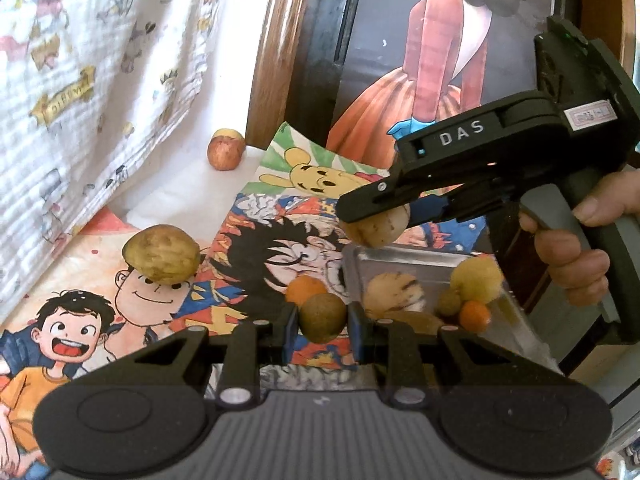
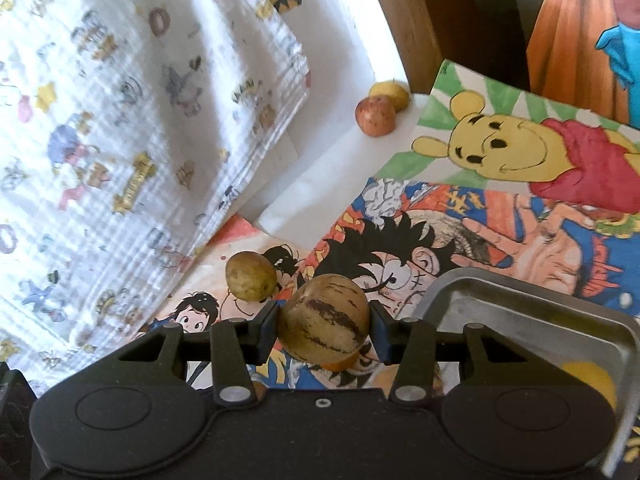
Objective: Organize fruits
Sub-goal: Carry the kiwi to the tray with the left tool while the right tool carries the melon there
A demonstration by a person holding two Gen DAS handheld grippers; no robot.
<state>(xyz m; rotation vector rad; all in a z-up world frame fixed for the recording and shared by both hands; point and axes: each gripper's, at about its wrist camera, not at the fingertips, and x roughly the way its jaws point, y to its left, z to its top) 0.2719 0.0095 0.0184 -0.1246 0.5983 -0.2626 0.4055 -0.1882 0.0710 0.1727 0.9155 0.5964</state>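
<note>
My left gripper (image 1: 322, 322) is shut on a round brown-green fruit (image 1: 322, 308), low over the cartoon-print table cover. An orange (image 1: 305, 287) lies just behind it. My right gripper (image 2: 325, 330) is shut on a pale fruit with dark stripes (image 2: 324, 320). In the left wrist view that gripper (image 1: 374, 220) hovers with the striped fruit (image 1: 380, 232) above the far rim of a metal tray (image 1: 404, 257). The tray holds another striped fruit (image 1: 394, 294), a yellow fruit (image 1: 476, 280), a small green one (image 1: 448, 302) and a small orange one (image 1: 474, 316).
A yellow-brown fruit (image 1: 160, 254) lies loose on the cover at left. A red apple (image 2: 375, 115) and a yellow fruit (image 2: 390, 92) sit at the back by a wooden frame (image 1: 272, 52). A patterned cloth (image 1: 80, 80) hangs at left. A person's hand (image 1: 576, 256) holds the right gripper's handle.
</note>
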